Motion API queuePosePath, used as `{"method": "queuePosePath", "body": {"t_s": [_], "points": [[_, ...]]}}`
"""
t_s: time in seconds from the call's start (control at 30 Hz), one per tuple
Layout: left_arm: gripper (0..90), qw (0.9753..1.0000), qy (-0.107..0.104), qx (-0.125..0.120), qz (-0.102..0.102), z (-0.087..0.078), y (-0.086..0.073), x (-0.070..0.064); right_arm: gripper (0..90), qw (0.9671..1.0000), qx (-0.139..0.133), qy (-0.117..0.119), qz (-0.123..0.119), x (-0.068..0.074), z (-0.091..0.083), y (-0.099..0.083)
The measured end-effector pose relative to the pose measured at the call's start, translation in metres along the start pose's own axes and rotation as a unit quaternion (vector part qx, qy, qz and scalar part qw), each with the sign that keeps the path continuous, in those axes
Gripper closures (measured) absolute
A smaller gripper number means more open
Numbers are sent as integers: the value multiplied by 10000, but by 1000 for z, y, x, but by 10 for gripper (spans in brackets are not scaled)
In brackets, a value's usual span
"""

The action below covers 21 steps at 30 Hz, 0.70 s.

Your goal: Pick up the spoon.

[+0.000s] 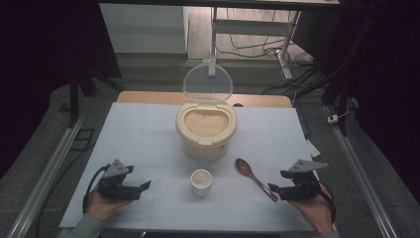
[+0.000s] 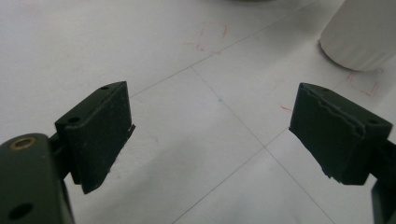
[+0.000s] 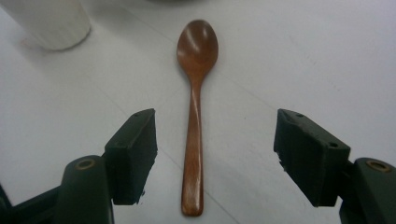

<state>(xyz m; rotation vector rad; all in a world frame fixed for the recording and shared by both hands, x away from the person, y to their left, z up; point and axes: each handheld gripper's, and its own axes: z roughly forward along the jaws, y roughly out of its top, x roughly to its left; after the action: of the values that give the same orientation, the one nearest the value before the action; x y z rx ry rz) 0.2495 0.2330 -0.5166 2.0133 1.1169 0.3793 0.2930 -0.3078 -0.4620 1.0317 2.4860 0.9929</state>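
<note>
White sheeting covers the table, faint grid lines crossing it, and dark floor with cables lies beyond the far edge. At centre stands a cream rice container, its clear lid tipped up and back, grain showing inside. Just in front of it sits a small white cup. Over on the right lies the wooden spoon, bowl toward the container, handle running toward the person's right hand. The right gripper rests low at that handle's end, and in the right gripper view its jaws stand wide apart with the spoon lying lengthwise between them, untouched by either pad. On the other side, the left gripper sits on the sheet, pointing toward the cup, jaws spread with nothing between them; the cup's side shows just ahead in the left gripper view.
</note>
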Motion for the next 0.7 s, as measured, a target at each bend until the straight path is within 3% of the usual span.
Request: {"method": "queuePosePath", "body": {"t_s": [0.2, 0.33, 0.5, 0.7], "points": [[128, 10000, -13, 38, 29, 1, 0, -1, 312, 9984, 563, 42, 11, 6, 3, 20], [127, 10000, -8, 82, 46, 3, 0, -1, 312, 9971, 741, 82, -132, 10, 6, 30], [127, 9999, -9, 105, 57, 4, 0, -1, 312, 9942, 1030, 148, -258, 17, 13, 40], [124, 9999, -10, 139, 70, 5, 0, -1, 326, 9882, 1492, 192, -300, 21, 28, 40]]}}
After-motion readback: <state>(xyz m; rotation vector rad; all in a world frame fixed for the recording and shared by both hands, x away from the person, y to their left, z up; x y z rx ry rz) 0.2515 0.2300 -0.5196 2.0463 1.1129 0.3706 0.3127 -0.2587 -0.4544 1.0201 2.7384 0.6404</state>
